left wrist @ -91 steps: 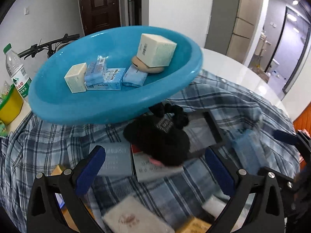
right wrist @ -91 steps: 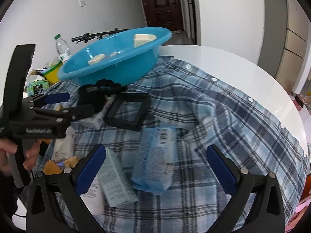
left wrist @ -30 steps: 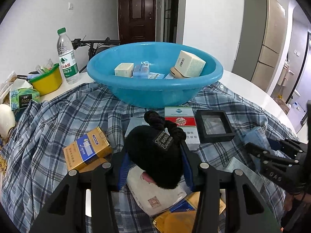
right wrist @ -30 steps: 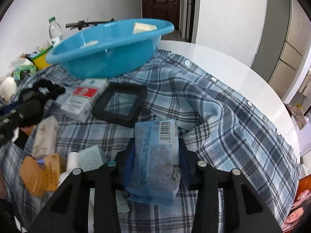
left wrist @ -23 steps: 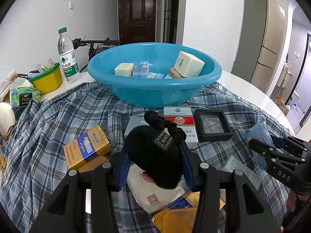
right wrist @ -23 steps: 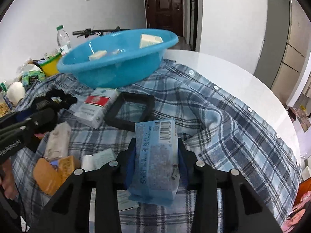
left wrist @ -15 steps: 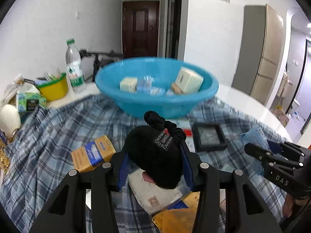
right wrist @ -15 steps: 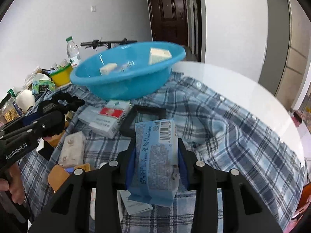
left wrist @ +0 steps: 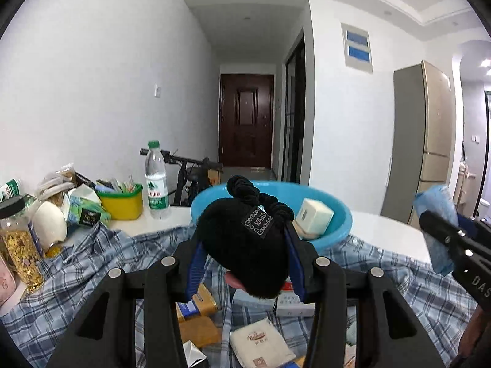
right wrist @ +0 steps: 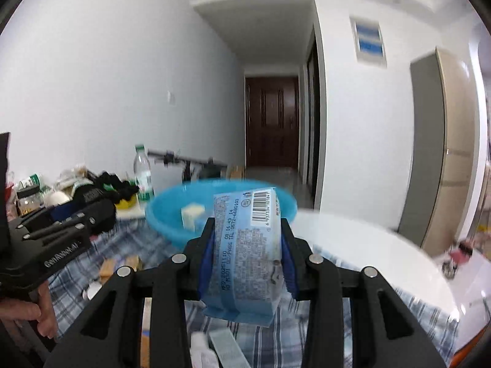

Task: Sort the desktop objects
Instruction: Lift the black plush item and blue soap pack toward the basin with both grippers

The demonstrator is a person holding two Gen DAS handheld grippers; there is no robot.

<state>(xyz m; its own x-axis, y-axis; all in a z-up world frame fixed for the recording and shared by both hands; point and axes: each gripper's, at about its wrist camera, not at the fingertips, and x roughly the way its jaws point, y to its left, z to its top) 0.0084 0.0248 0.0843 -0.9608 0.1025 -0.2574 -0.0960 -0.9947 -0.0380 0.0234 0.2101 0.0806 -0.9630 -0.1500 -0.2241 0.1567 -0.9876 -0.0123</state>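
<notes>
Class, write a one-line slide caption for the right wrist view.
Right tongs grip a blue packet above the plaid cloth, facing the blue basin.

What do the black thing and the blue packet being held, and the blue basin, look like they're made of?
Black scrunchie: soft, matte knitted fabric with a sewn label. Blue packet: thin glossy plastic film, printed with a barcode. Basin: smooth, shiny moulded plastic, probably.

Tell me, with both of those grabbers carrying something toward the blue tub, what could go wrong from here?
1. The right hand-held gripper pinches a soft blue packet that sags below the pads; it might slide out before reaching the blue basin.
2. The left hand-held gripper squeezes a floppy black scrunchie, which could snag on a pad at release.
3. Both approach the basin side by side and could bump.
</notes>
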